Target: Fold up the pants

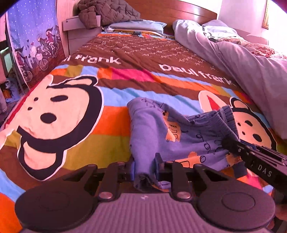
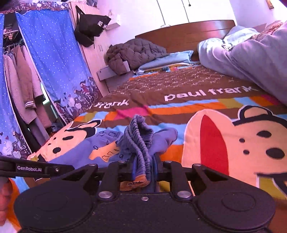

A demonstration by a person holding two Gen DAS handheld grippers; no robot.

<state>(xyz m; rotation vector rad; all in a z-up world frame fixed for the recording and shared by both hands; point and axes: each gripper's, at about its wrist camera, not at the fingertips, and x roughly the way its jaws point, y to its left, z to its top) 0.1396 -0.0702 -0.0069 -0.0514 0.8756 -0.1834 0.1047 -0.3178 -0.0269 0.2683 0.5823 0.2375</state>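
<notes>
Small blue pants (image 1: 148, 129) with orange cartoon prints lie crumpled on the colourful Paul Frank bedspread (image 1: 114, 125). My left gripper (image 1: 144, 170) is shut on a bunched hem of the pants. My right gripper (image 2: 144, 170) is shut on the ribbed elastic waistband (image 2: 138, 141), which stands bunched up between its jaws. The right gripper also shows in the left wrist view (image 1: 251, 154) at the right, clamped on the waistband. The left gripper shows in the right wrist view (image 2: 32, 169) at the left edge. The pants (image 2: 86, 147) stretch between the two grippers.
A rumpled pale duvet (image 1: 242, 59) lies along the right side of the bed. A dark quilted jacket (image 1: 107, 12) and pillows (image 1: 138, 26) sit at the wooden headboard (image 1: 179, 10). A blue curtain (image 2: 53, 59) and hanging clothes (image 2: 23, 86) stand left of the bed.
</notes>
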